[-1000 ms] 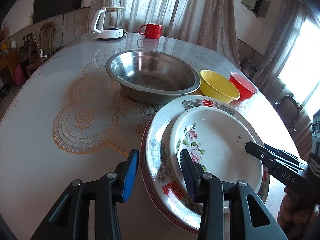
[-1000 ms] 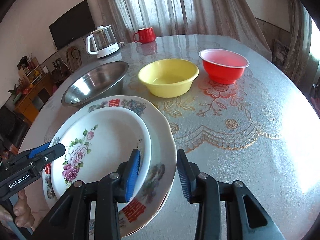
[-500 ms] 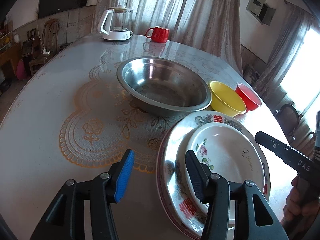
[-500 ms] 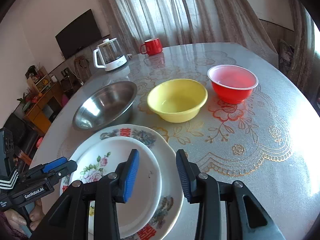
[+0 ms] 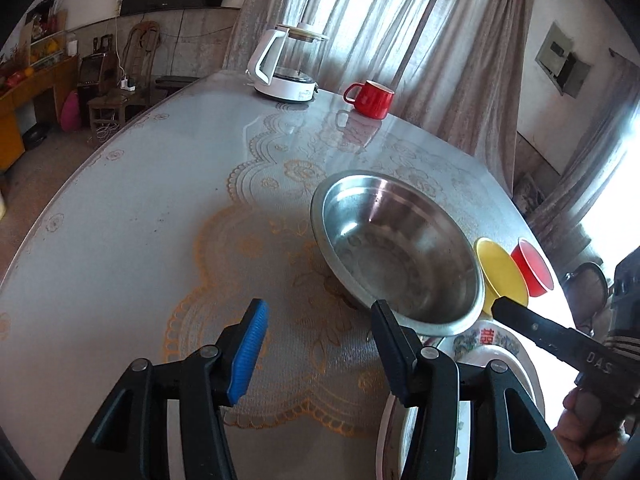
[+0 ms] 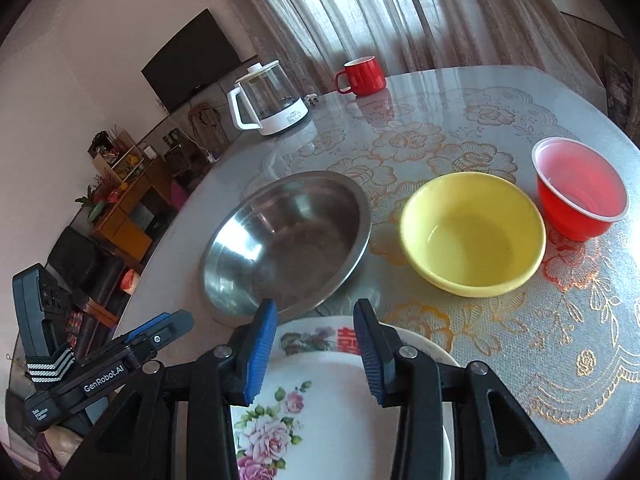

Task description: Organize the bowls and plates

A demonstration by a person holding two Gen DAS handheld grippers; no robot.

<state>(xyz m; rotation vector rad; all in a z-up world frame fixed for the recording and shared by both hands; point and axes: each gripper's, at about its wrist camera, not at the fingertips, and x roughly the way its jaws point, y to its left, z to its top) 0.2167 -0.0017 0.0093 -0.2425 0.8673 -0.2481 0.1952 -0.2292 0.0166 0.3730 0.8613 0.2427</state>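
- Three bowls stand in a row on the round table [image 6: 500, 92]: the steel bowl [image 6: 288, 240], largest, then the yellow bowl [image 6: 474, 232] just beside it, then the red bowl [image 6: 580, 188] close to the yellow one.
- Two plates sit stacked nearest the person: a big plate with red characters [image 6: 320, 334] under a smaller floral plate [image 6: 320, 408], the stack's far edge almost at the steel bowl's rim.
- With the plates piled and the bowls apart, the step in hand looks like nesting the bowls. The next move probably calls for a grip on a smaller bowl's rim and lowering it into a larger one.
- Left gripper [image 5: 320, 352] hovers above the bare tablecloth short of the steel bowl, its fingers [image 5: 250, 348] spread wide, holding and touching nothing.
- Right gripper [image 6: 316, 348] hangs over the stack's far edge, pointed at the steel bowl, fingers [image 6: 262, 350] apart and empty.
- Kettle [image 6: 272, 100] and red mug [image 6: 360, 76] stand well apart at the far side.
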